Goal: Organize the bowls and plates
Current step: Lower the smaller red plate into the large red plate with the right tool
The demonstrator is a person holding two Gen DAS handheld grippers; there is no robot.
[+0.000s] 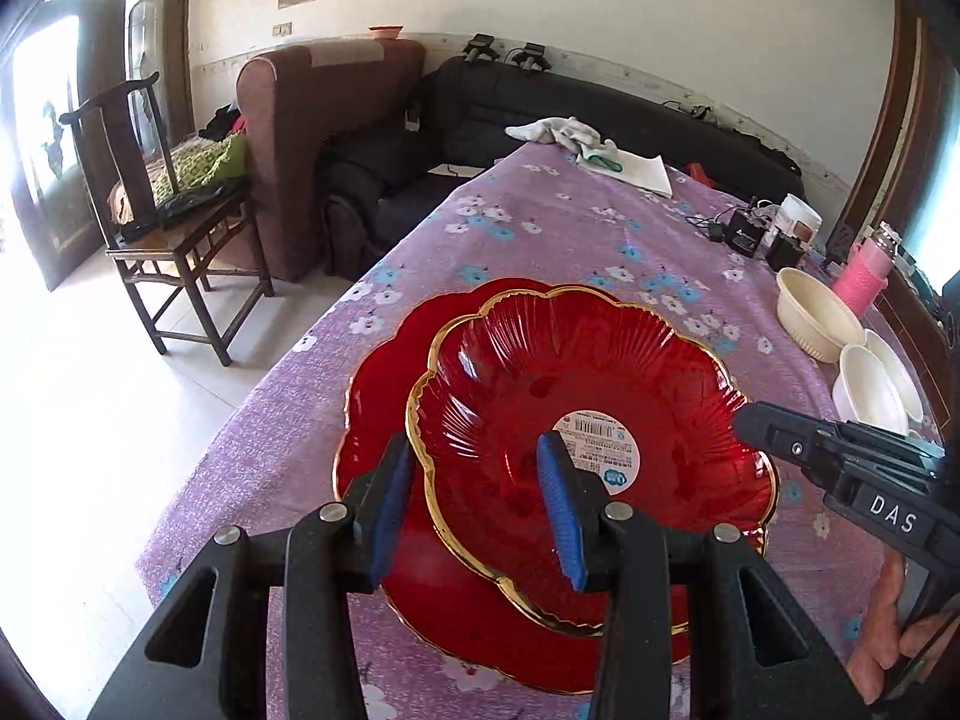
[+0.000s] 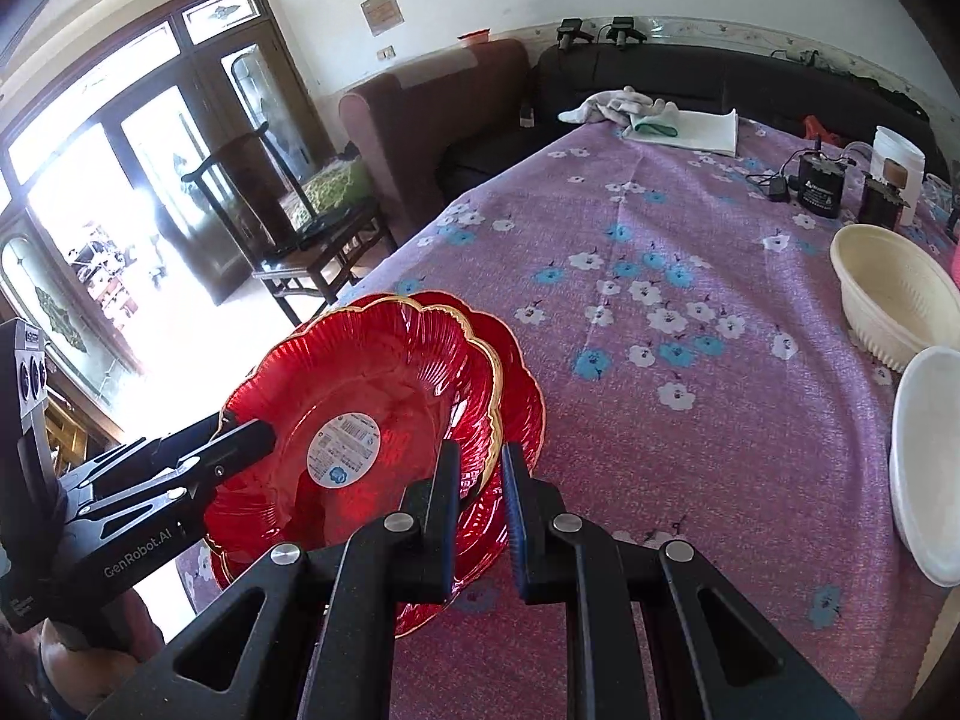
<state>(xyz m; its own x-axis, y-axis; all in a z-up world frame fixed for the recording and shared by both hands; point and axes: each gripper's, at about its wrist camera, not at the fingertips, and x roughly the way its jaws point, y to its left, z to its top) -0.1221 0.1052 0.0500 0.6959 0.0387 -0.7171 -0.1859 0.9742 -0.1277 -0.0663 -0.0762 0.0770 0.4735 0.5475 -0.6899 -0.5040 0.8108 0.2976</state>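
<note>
A red glass plate with a gold scalloped rim and a round white label in its middle is held between both grippers. It hangs slightly tilted just above a second, similar red plate, which lies on the purple flowered cloth near the table's left edge. My left gripper straddles the upper plate's near-left rim, one blue pad outside and one inside the dish. My right gripper is shut narrowly on the opposite rim.
A ribbed cream bowl and stacked white bowls stand at the right. Behind them are a pink bottle and black electronics. Folded cloths lie at the far end. A wooden chair stands left of the table.
</note>
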